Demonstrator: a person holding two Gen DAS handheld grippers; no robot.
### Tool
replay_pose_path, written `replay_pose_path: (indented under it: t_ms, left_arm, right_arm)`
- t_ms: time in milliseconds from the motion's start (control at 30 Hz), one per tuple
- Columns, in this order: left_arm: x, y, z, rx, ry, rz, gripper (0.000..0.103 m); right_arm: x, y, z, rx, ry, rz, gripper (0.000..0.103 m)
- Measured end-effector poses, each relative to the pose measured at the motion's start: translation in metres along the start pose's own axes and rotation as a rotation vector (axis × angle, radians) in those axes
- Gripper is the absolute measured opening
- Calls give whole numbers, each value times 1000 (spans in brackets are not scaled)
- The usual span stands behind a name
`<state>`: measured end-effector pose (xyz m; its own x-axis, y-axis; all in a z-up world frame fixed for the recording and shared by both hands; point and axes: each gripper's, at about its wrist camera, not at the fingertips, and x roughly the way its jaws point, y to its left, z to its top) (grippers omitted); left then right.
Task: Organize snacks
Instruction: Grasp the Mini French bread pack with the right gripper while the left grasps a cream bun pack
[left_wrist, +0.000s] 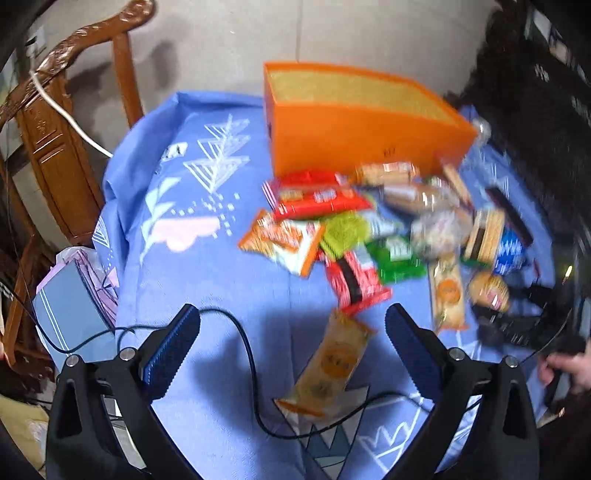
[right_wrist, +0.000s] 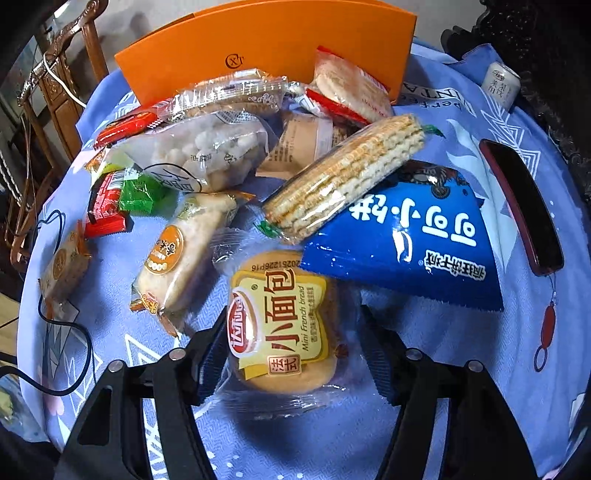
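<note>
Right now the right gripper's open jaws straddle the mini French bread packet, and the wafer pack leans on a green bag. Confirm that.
One detail is wrong: the bag is blue, not green. In the right wrist view, the wafer pack leans on the blue bag. The rest holds: the right gripper stands open astride the mini French bread packet.

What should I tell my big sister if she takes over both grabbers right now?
Right gripper: open around the mini French bread, pads not pressing yet.
Left gripper: open, empty, above a yellow rice-cracker pack.
Snacks: all piled on the blue cloth in front of the orange box.
Done: nothing looks packed yet.
Left: everything; the bread seems the first pick.
</note>
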<state>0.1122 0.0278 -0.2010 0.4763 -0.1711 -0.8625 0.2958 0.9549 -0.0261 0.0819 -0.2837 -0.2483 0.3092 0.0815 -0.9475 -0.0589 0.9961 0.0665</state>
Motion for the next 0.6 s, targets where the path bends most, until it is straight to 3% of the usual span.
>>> replay_pose_path:
  t_ms: [167, 400, 467, 533, 600]
  left_arm:
    - [19, -18, -18, 92, 43, -40, 99]
    - [50, -39, -41, 226, 98, -31, 97]
    - [55, -40, -44, 231, 104, -40, 91]
    - [59, -38, -44, 222, 114, -55, 74]
    - [64, -37, -45, 207, 127, -73, 66]
  right_arm:
    - [-7, 5, -9, -34, 0, -1, 53]
    - [-21, -5, -23, 44, 15, 42, 52]
    - [-24, -6, -25, 55, 17, 38, 52]
    - [-26, -7, -25, 62, 21, 29, 53]
    - [-28, -7, -25, 65, 18, 28, 53]
